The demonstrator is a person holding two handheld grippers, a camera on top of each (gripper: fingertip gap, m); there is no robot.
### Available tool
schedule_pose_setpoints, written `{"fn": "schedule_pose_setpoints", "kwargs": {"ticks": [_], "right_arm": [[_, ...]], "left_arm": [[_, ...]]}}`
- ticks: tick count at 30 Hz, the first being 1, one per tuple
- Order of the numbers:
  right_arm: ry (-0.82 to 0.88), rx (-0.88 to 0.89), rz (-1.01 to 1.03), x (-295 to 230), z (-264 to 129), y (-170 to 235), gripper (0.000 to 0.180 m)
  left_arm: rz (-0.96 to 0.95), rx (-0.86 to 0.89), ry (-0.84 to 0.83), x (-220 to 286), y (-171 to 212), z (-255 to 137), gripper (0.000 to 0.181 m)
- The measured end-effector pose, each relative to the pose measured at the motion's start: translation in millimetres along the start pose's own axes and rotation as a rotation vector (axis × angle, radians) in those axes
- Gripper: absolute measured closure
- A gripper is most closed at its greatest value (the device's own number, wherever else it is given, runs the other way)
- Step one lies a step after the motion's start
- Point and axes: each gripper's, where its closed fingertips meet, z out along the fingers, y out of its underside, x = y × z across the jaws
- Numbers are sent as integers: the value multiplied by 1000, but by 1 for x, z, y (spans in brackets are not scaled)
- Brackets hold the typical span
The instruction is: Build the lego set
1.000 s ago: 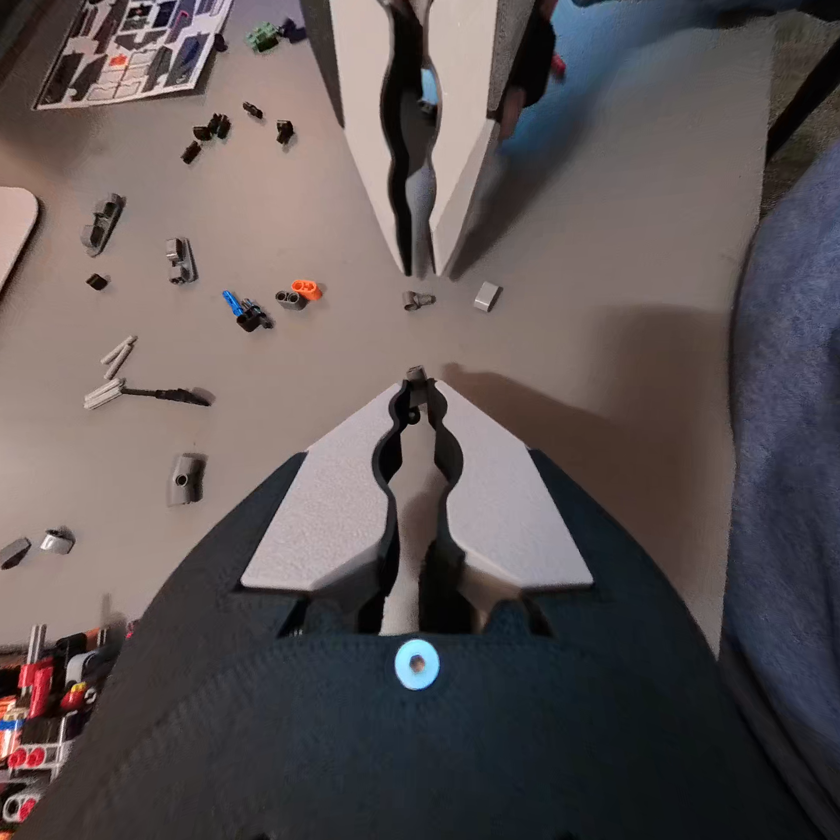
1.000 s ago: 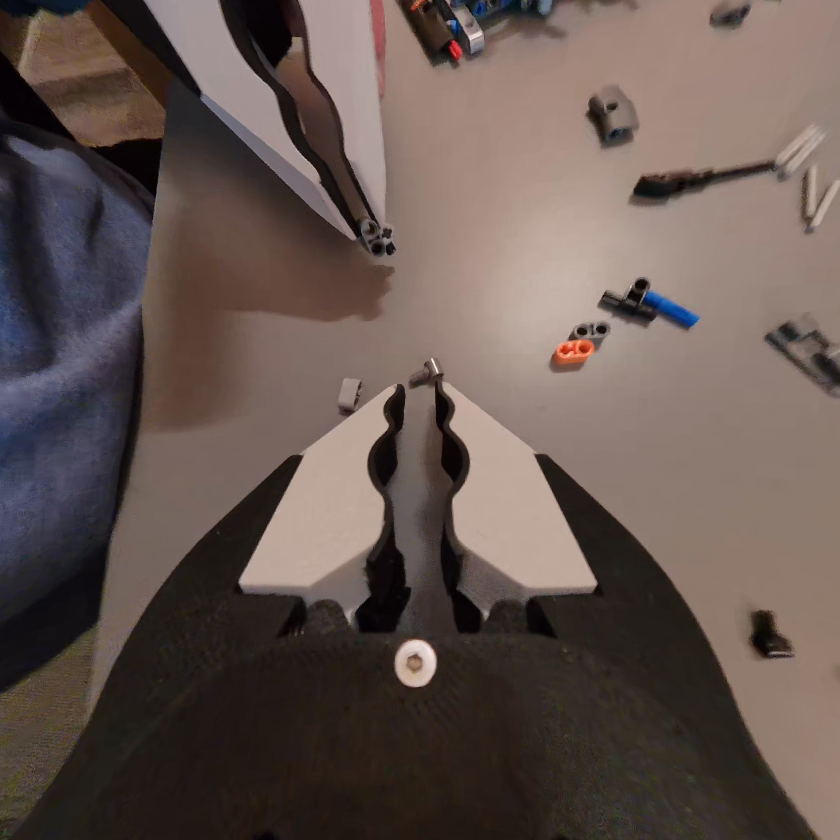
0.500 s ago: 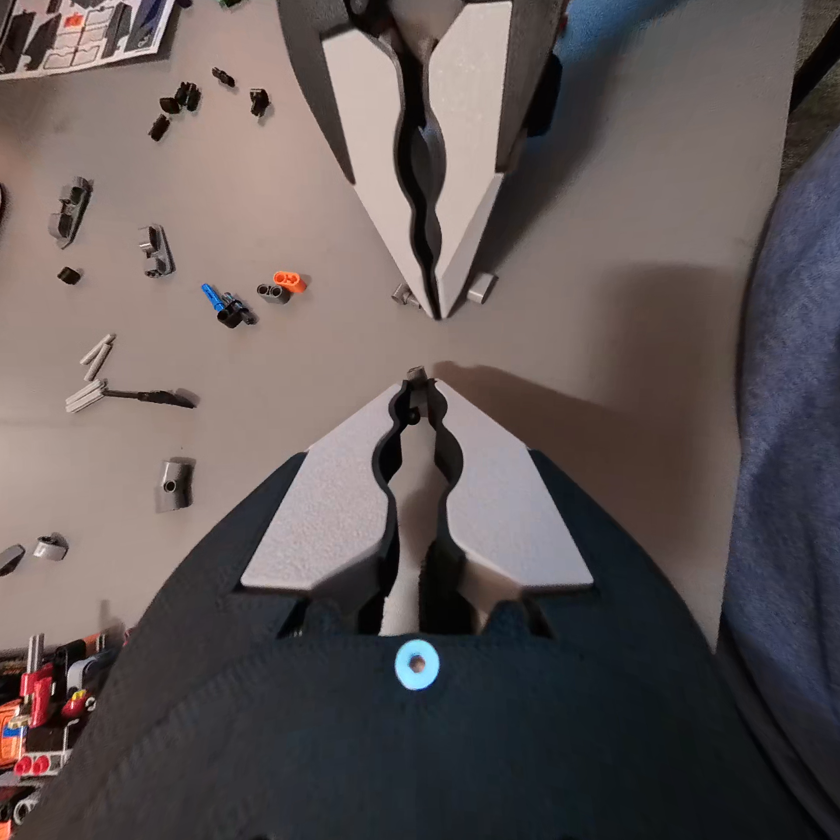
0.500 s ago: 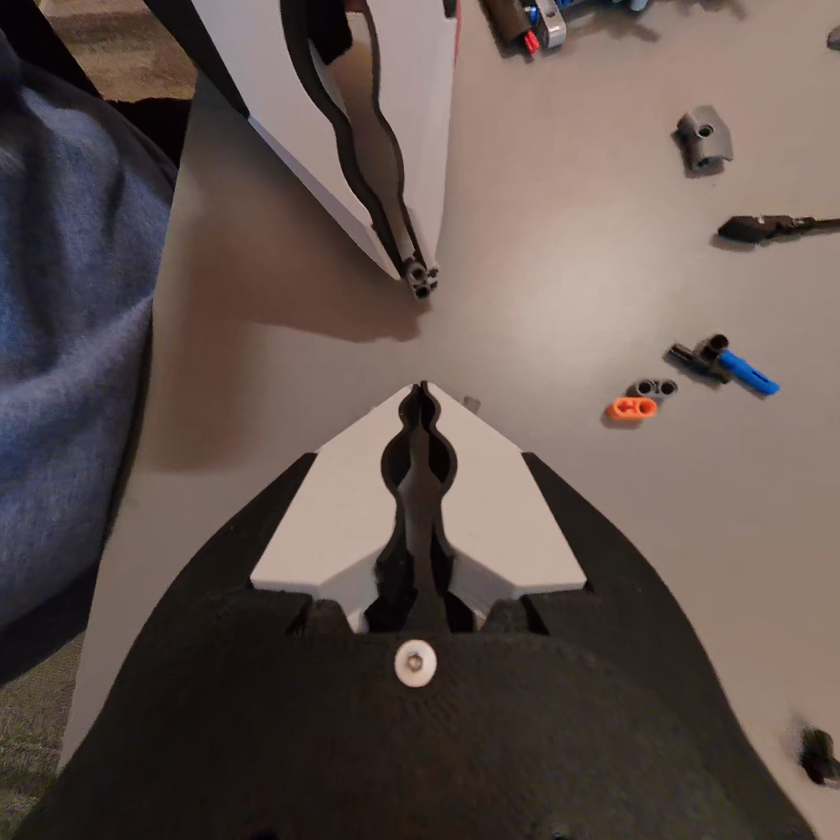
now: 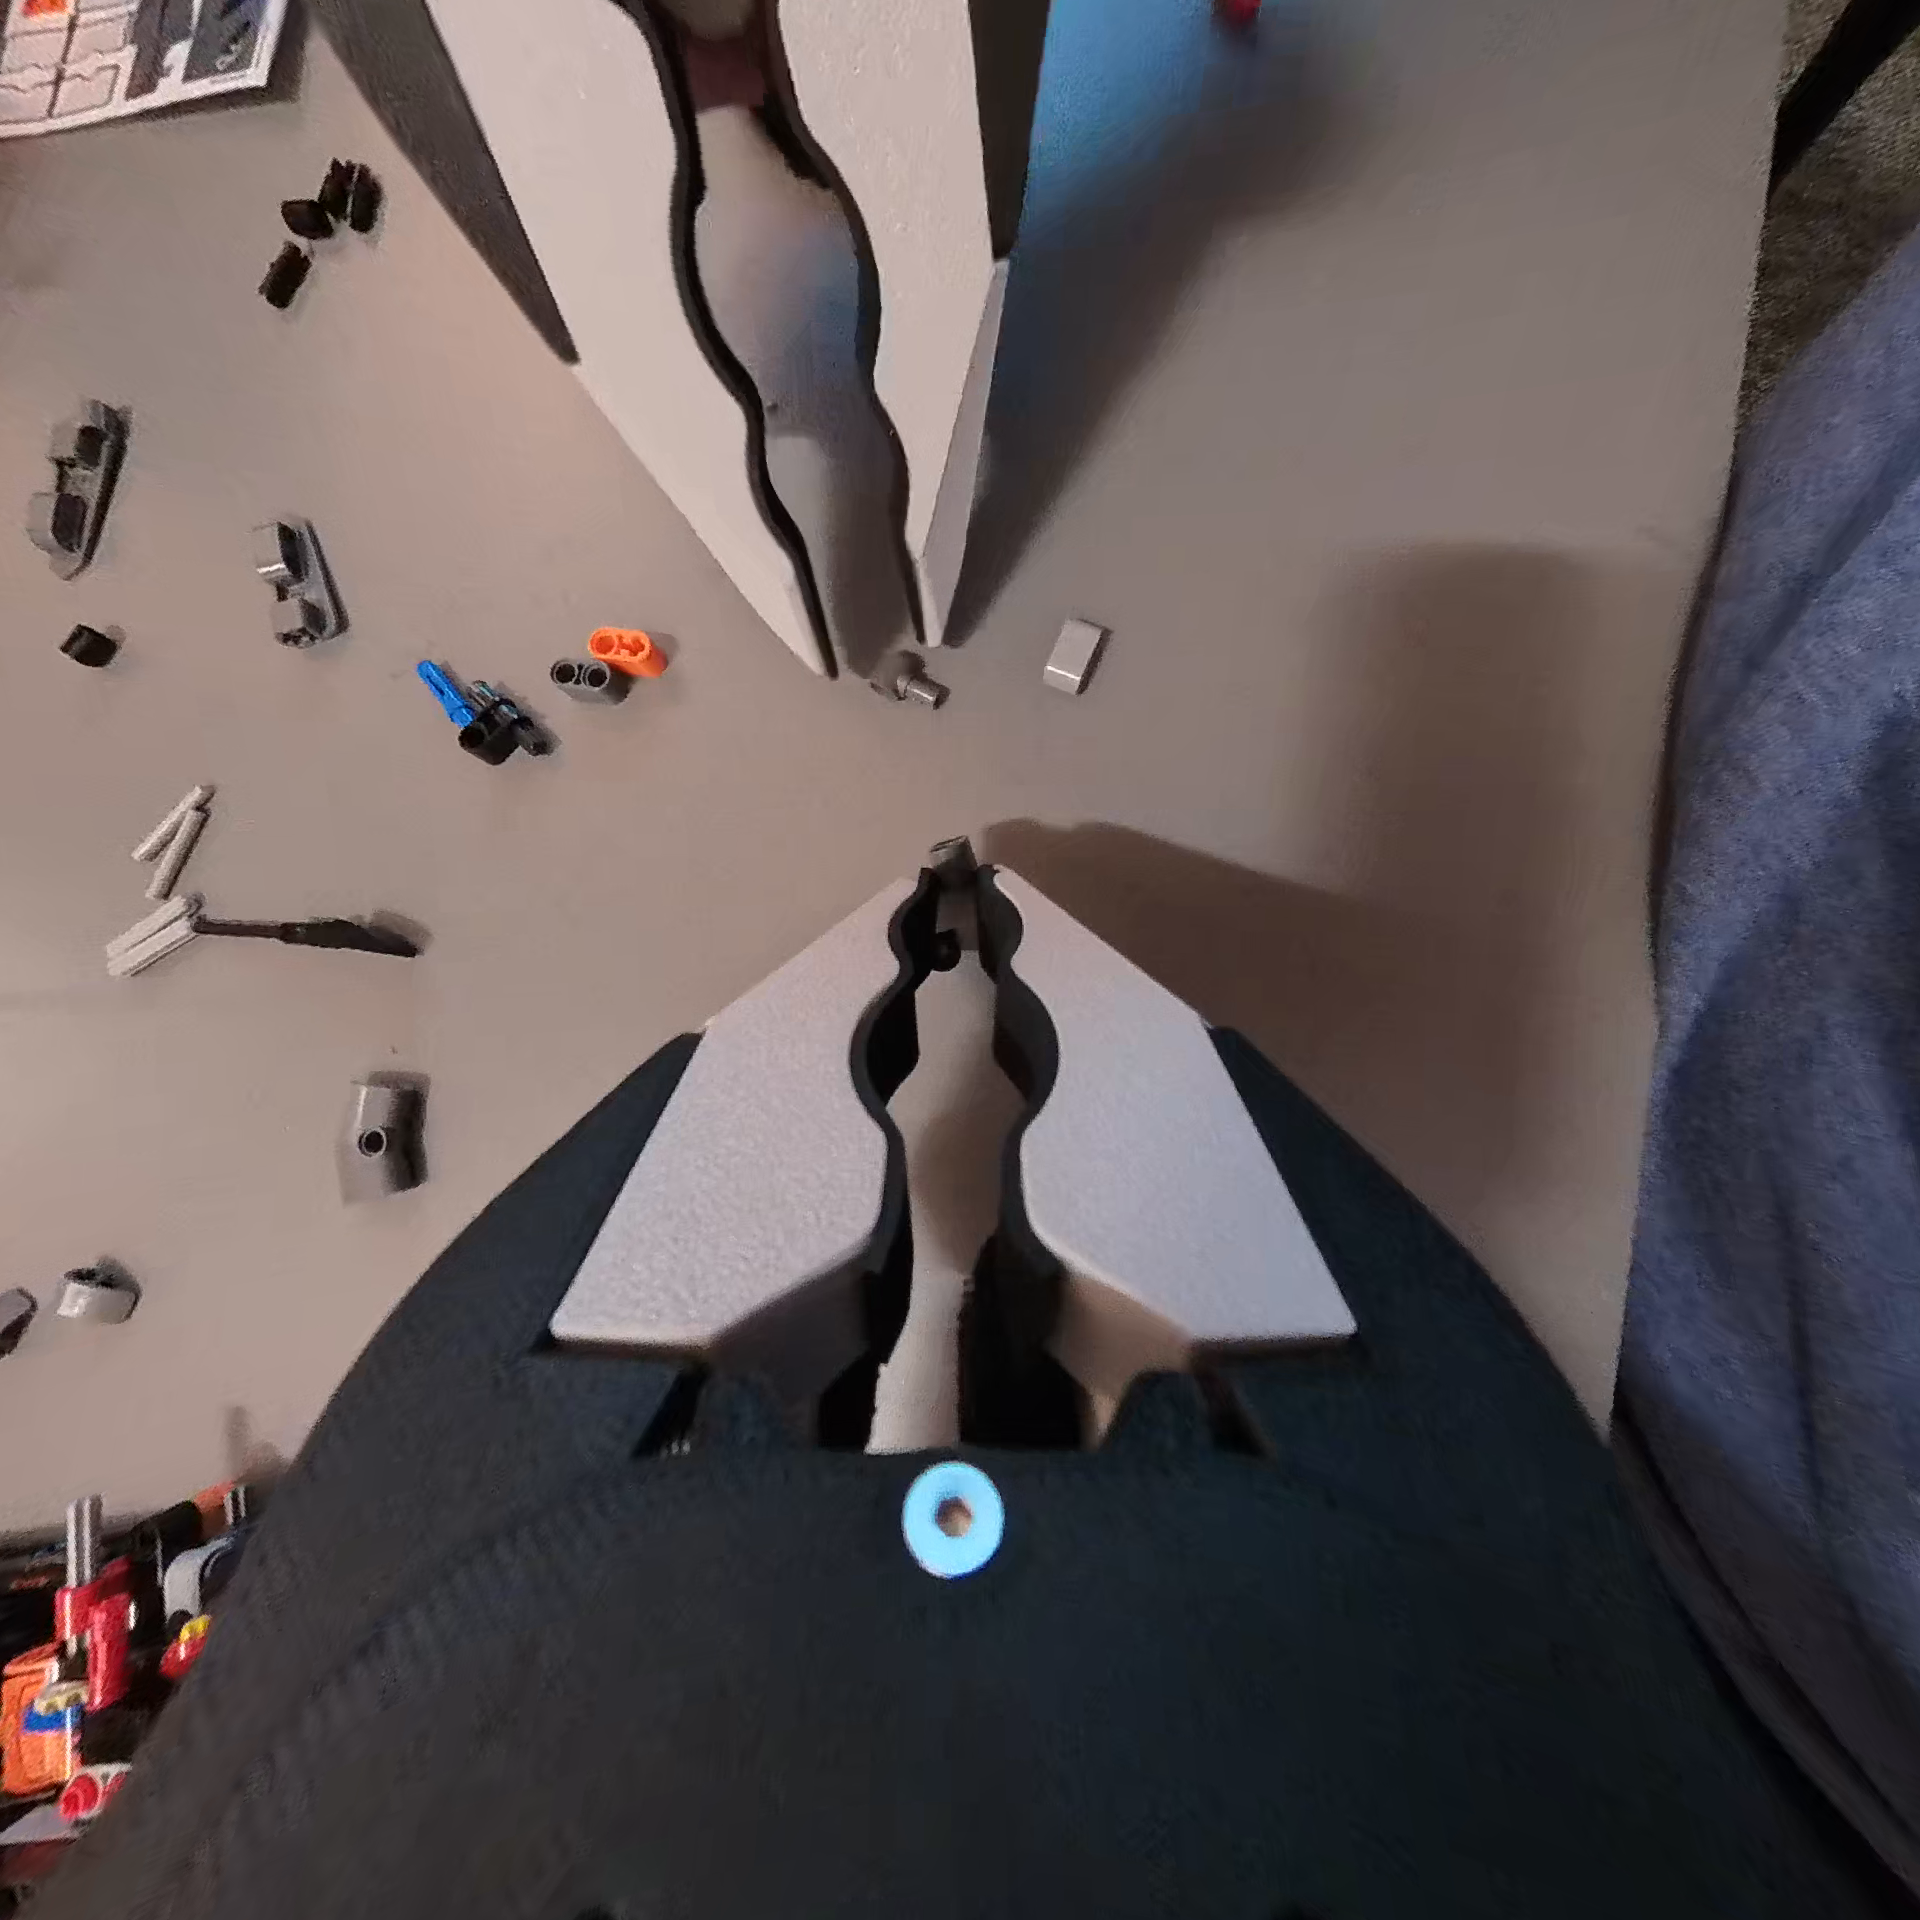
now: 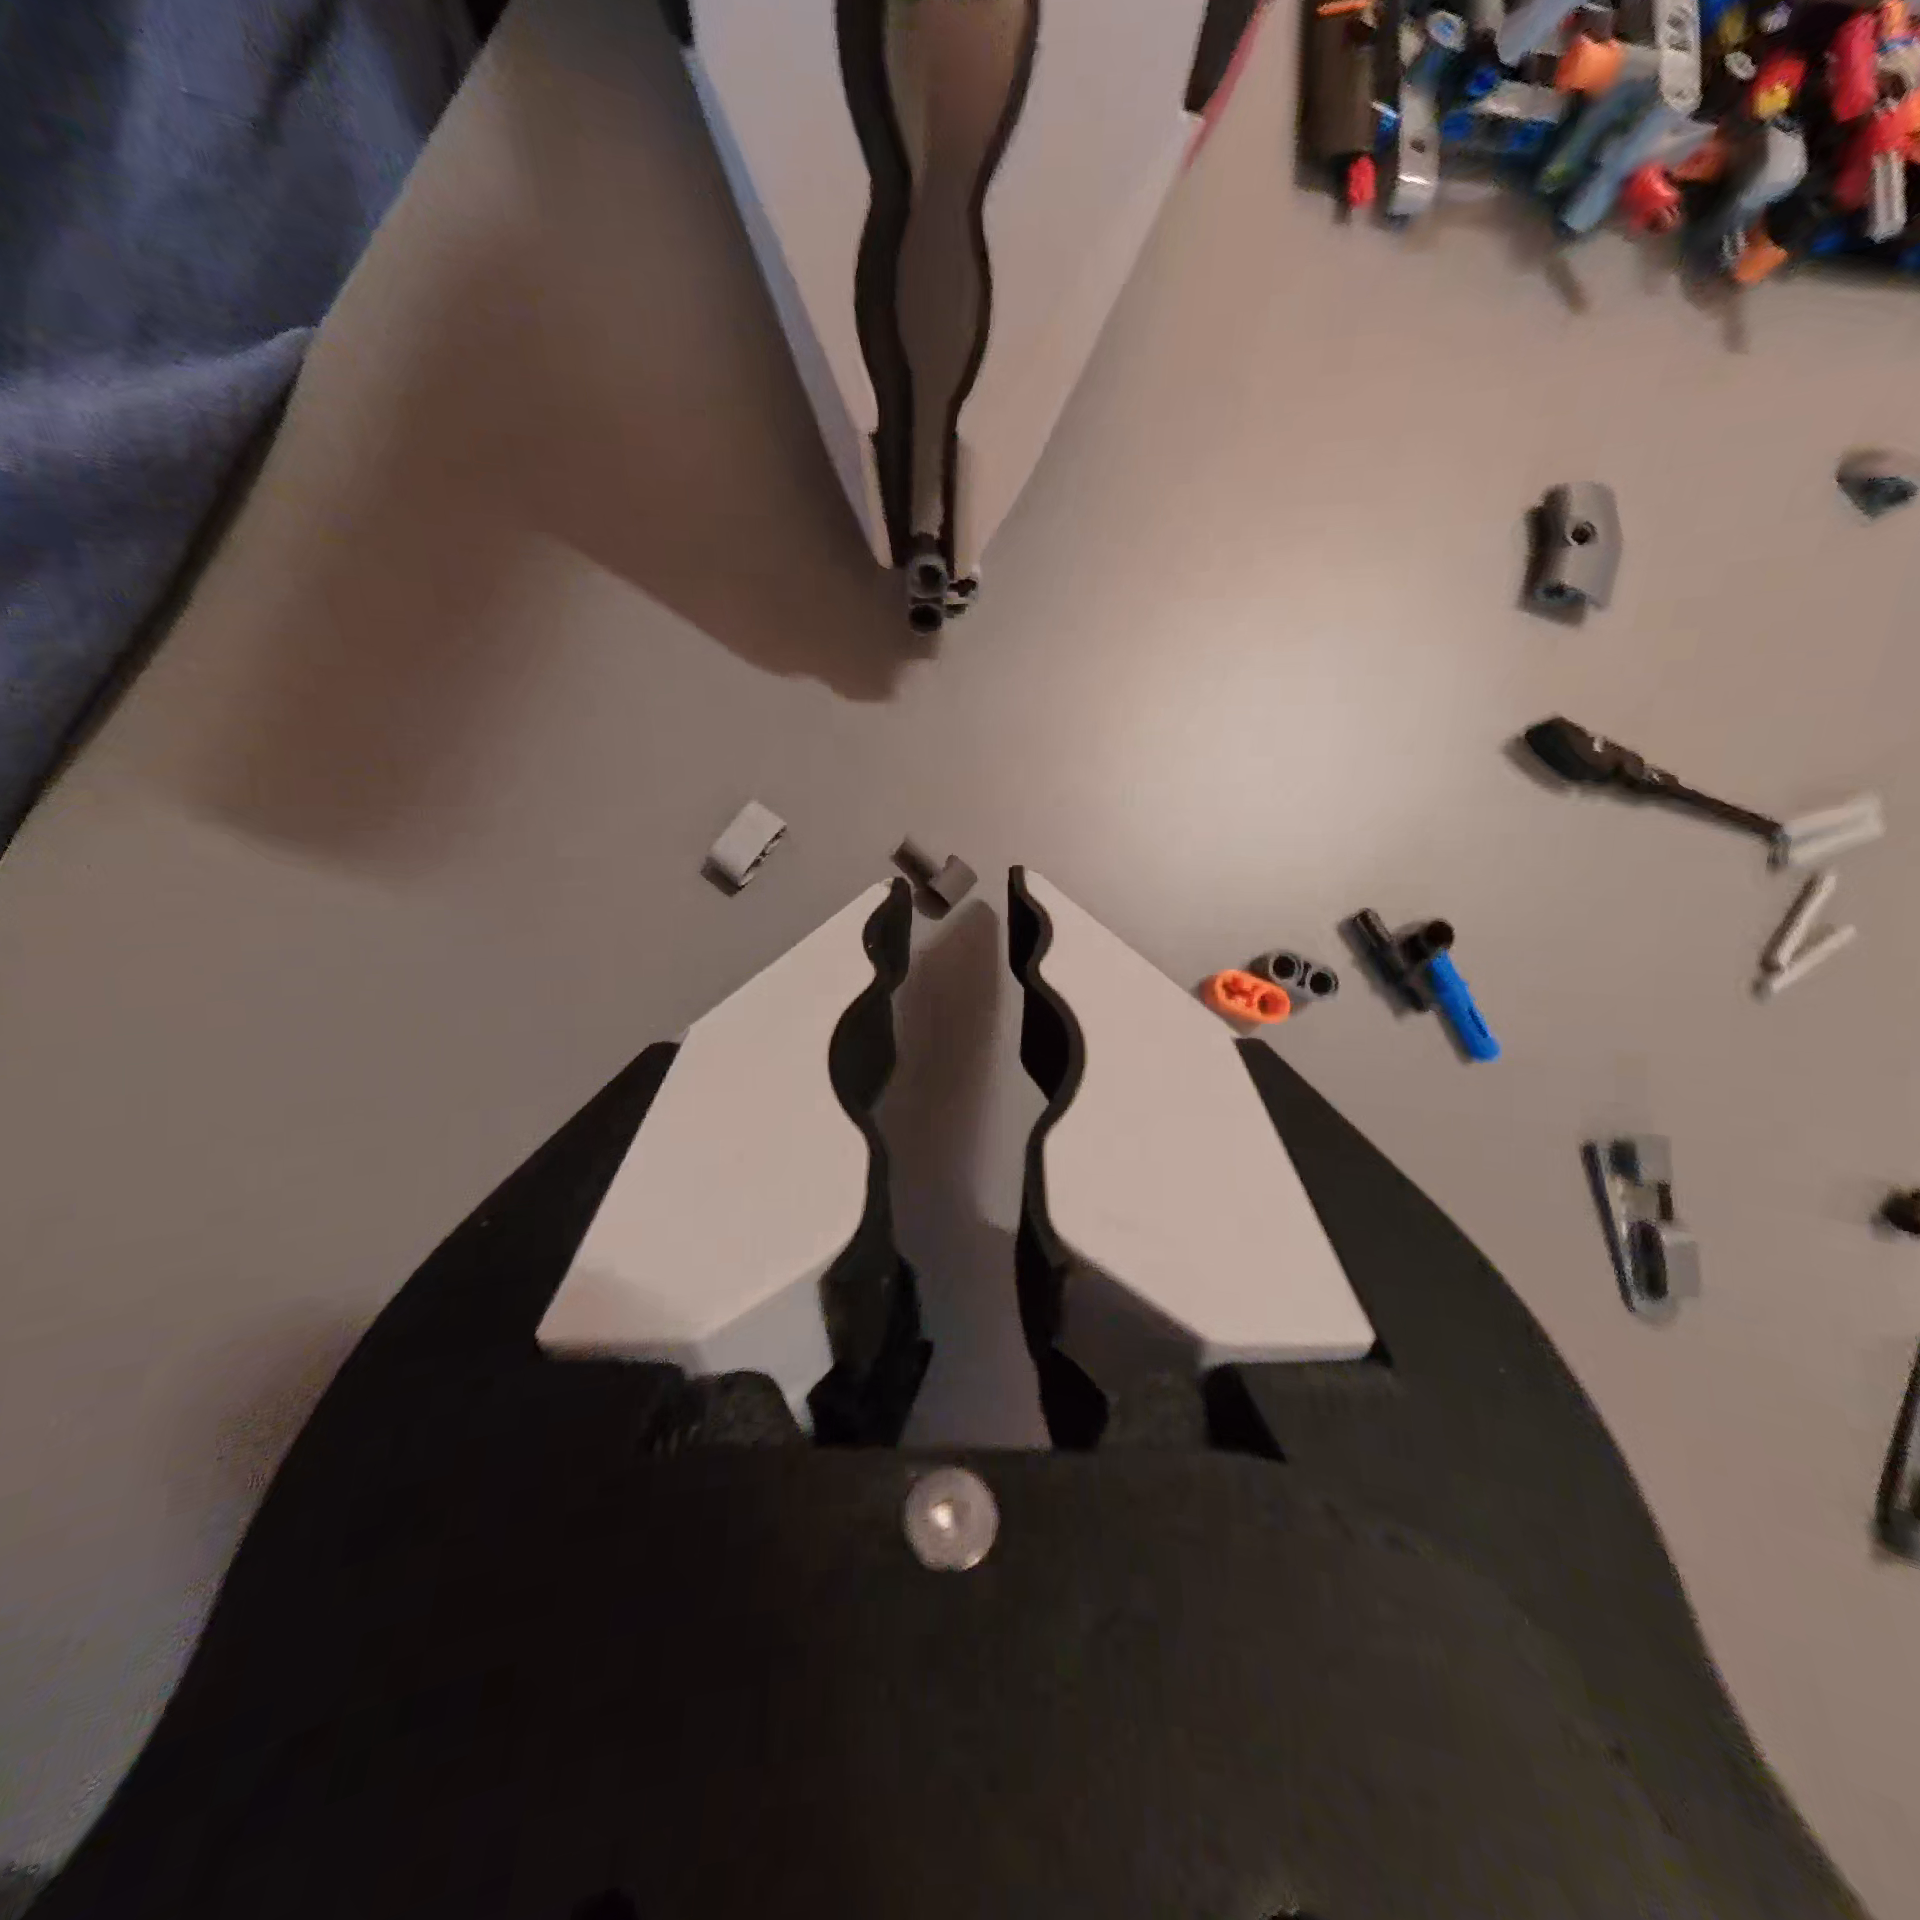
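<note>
Grey connector (image 6: pixel 933 875) just ahead of parted right hand-held gripper (image 6: pixel 954 891)

The left gripper (image 5: pixel 953 883) occupies the lower centre of the frame with its jaws closed on a small dark grey connector piece (image 5: pixel 951 862), held above the grey table (image 5: pixel 1299 436). The right gripper (image 5: pixel 881 649) enters from the top centre with its jaws parted, its tips just above a grey pin piece (image 5: pixel 906 681), with a small light grey brick (image 5: pixel 1075 657) just to the right. Loose parts lie across the left half of the frame, including an orange connector (image 5: pixel 625 649), a blue pin (image 5: pixel 445 694), a black rod (image 5: pixel 312 933), and a printed sheet (image 5: pixel 135 47) at the upper left corner.
</note>
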Motion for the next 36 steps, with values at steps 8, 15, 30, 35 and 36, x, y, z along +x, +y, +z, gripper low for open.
{"fn": "schedule_pose_setpoints", "kwargs": {"ticks": [8, 15, 30, 35, 36], "right_arm": [[-132, -8, -28, -2, 8, 2, 171], [-78, 73, 78, -3, 4, -9, 172], [284, 142, 239, -2, 1, -30, 173], [343, 121, 224, -1, 2, -28, 173], [359, 105, 206, -1, 2, -27, 173]], "left_arm": [[-1, -2, 16, -2, 0, 0, 176], [-23, 6, 30, -3, -1, 2, 176], [-83, -29, 20, -2, -11, 10, 176], [-74, -38, -6, -2, -13, 12, 176], [-70, -43, -8, -2, -13, 12, 176]]}}
